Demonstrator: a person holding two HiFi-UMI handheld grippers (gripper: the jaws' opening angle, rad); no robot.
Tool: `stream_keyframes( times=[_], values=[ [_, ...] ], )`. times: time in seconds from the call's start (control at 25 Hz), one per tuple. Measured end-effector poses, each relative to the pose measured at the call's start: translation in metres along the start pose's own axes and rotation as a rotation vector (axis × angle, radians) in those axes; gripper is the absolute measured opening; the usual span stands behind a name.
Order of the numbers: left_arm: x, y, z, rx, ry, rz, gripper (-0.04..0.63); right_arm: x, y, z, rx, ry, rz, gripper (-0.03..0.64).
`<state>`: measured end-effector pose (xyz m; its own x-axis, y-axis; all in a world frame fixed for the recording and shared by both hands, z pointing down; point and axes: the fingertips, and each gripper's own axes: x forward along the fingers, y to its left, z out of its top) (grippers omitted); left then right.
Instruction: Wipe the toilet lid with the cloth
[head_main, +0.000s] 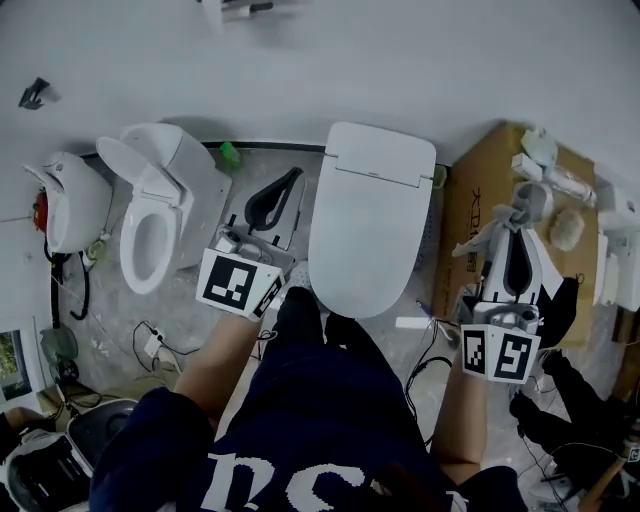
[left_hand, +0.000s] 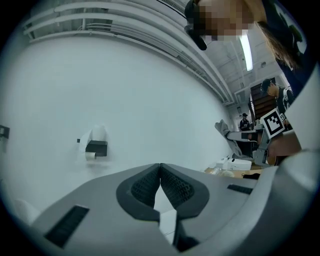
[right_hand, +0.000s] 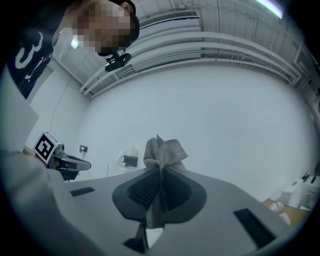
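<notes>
A white toilet with its lid (head_main: 368, 218) shut stands just ahead of me in the head view. My left gripper (head_main: 290, 180) hovers by the lid's left side; in the left gripper view the left gripper (left_hand: 160, 169) is shut with nothing between its pads and points up at the white wall. My right gripper (head_main: 518, 215) is held off to the right of the toilet, over the cardboard box. In the right gripper view the right gripper (right_hand: 160, 172) is shut on a grey cloth (right_hand: 164, 151), which bunches out above the jaw tips.
A second toilet (head_main: 150, 225) with its seat lid raised stands at left, and another white fixture (head_main: 68, 200) beyond it. A cardboard box (head_main: 478, 205) with white parts lies right of the toilet. Cables (head_main: 150, 345) trail on the floor. A paper holder (left_hand: 95, 147) hangs on the wall.
</notes>
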<state>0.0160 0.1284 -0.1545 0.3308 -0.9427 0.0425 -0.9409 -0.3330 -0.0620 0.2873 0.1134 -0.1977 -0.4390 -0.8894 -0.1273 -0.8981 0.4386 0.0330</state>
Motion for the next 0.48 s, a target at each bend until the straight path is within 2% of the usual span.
stream_keyframes(
  times=[0.24, 0.48],
  values=[
    [-0.012, -0.005, 0.022, -0.01, -0.027, 0.026, 0.02, -0.005, 0.006, 0.023, -0.02, -0.035, 0.02, 0.032],
    [-0.003, 0.002, 0.003, -0.003, -0.044, 0.032, 0.02, 0.007, 0.013, -0.005, -0.012, -0.049, 0.03, 0.032]
  ],
)
